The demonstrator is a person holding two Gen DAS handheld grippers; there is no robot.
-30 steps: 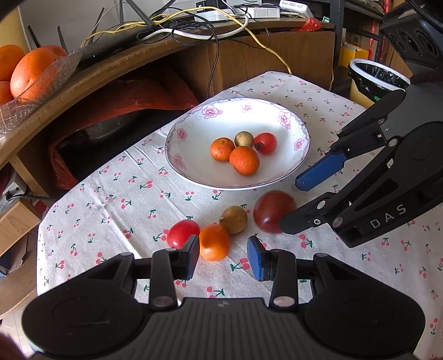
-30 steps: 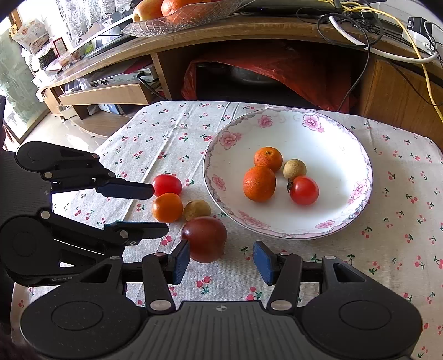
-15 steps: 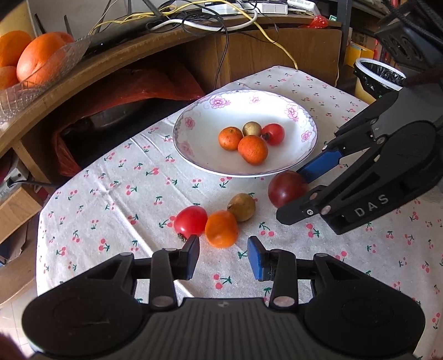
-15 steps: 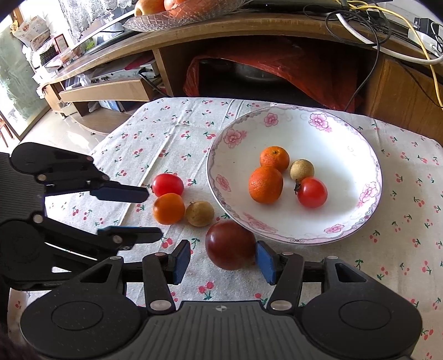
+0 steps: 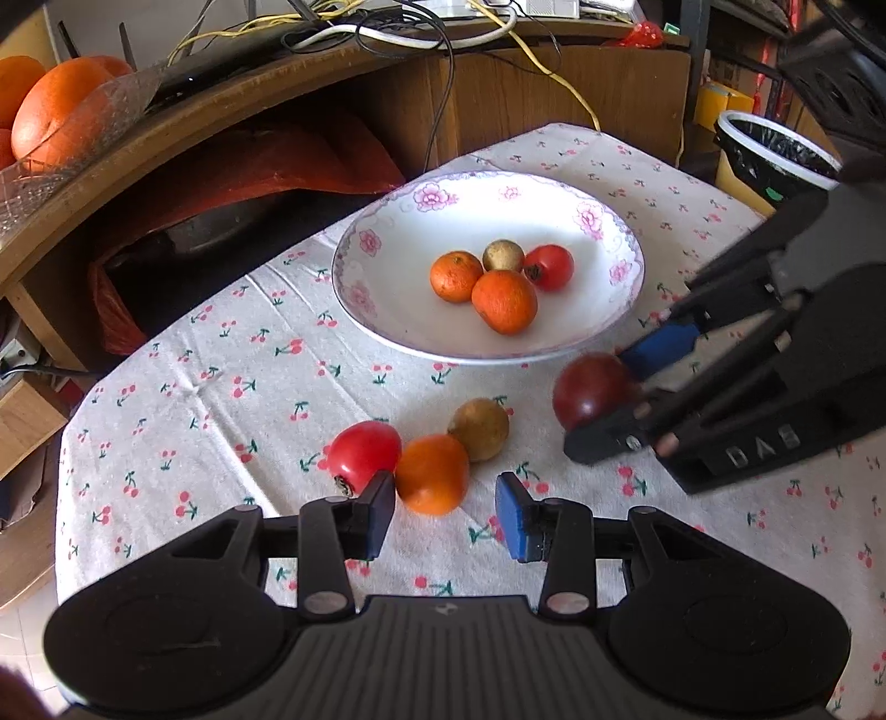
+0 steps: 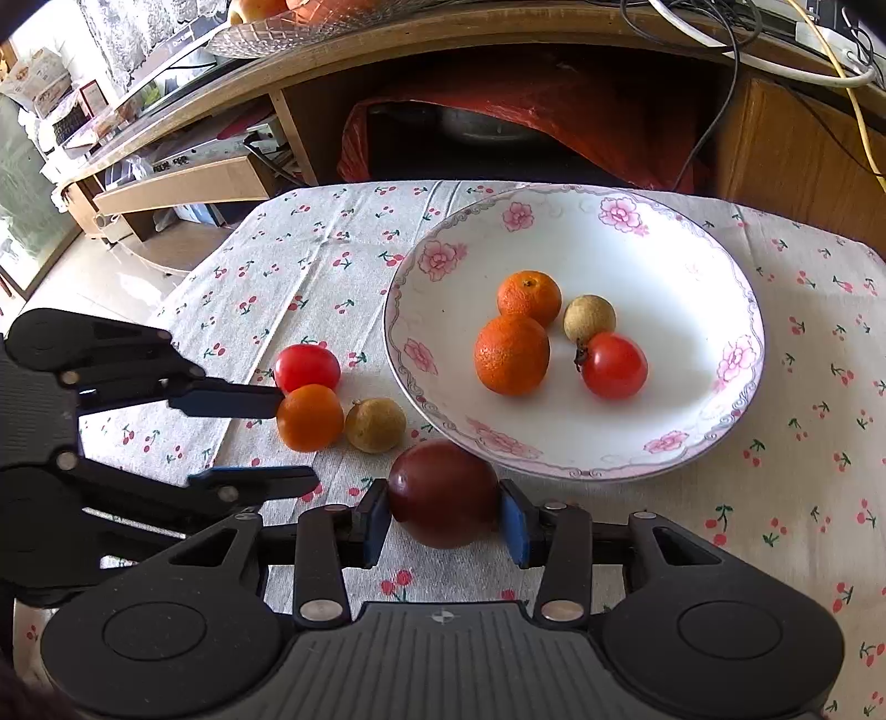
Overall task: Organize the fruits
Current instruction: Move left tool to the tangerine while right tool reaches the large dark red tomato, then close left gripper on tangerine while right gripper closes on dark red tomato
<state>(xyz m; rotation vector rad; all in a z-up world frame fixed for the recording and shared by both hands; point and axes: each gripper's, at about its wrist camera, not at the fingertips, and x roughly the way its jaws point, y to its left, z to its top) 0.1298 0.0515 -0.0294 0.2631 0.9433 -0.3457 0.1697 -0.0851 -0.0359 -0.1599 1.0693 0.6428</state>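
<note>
A white flowered plate (image 6: 664, 266) holds two tangerines, a small brown fruit and a red tomato (image 6: 613, 365). In front of it on the cherry-print cloth lie a red tomato (image 5: 362, 451), an orange fruit (image 5: 432, 473), a brown fruit (image 5: 480, 429) and a dark red fruit (image 6: 443, 493). My right gripper (image 6: 443, 520) is closing, and both blue pads touch the dark red fruit's sides; the same grip shows in the left wrist view on the dark red fruit (image 5: 590, 396). My left gripper (image 5: 446, 518) is open, with the orange fruit just ahead of its gap, near the left finger.
A wooden shelf behind the table carries a glass bowl of big oranges (image 5: 50, 111) and tangled cables (image 5: 443, 33). A red bag (image 6: 554, 99) fills the space beneath. A bin with a black liner (image 5: 775, 149) stands far right. The table edge runs along the left.
The right gripper slid forward around the dark red fruit and its jaws came in onto it. The left gripper edged closer to the orange fruit, its opening unchanged.
</note>
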